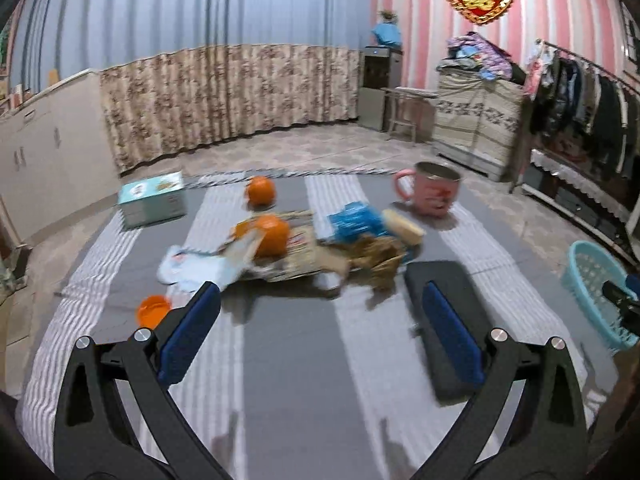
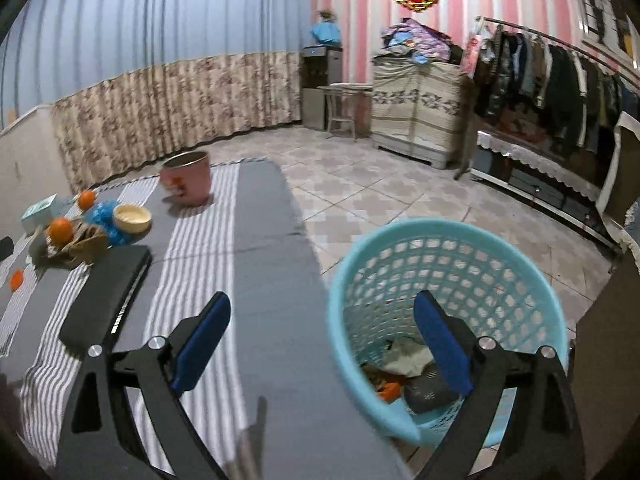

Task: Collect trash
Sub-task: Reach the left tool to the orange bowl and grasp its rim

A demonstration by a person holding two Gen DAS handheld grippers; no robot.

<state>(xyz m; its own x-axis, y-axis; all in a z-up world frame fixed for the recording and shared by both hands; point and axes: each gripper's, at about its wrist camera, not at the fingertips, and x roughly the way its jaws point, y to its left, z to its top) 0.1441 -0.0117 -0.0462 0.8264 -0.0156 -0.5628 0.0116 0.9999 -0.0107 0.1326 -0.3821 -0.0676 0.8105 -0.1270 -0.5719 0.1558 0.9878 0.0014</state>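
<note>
We are in a bedroom with blue and pink striped walls, working over a tabletop (image 1: 296, 360) covered in a grey and white striped cloth. Nearest us, the left claw (image 1: 320, 320) is spread wide with nothing between its blue pads, aimed at the clutter in the middle of the cloth, presumably lined up for the next piece of rubbish. Just past its right finger lies a flat black case (image 1: 444, 304), and by its left finger a small orange lid (image 1: 153, 310).

Beyond these sits the trash pile (image 1: 296, 252): torn paper and card, a white wrapper, a brown crumpled scrap and a blue crinkled packet (image 1: 356, 222), heaped together, with an orange (image 1: 270, 234) resting on top. The blur leaves us unsure whether the pale round thing beside the packet is a bowl or a lid. Farther back stand a second orange (image 1: 261, 191), a teal box (image 1: 154, 200) and a pink mug (image 1: 434, 192), things that probably stay.

The right claw (image 2: 322, 340) also stands spread and empty, over the rim of the blue basket (image 2: 400, 240), which stands on the floor just beside the tabletop's edge, close enough for easy drops. Some scraps already lie in its bottom.
</note>
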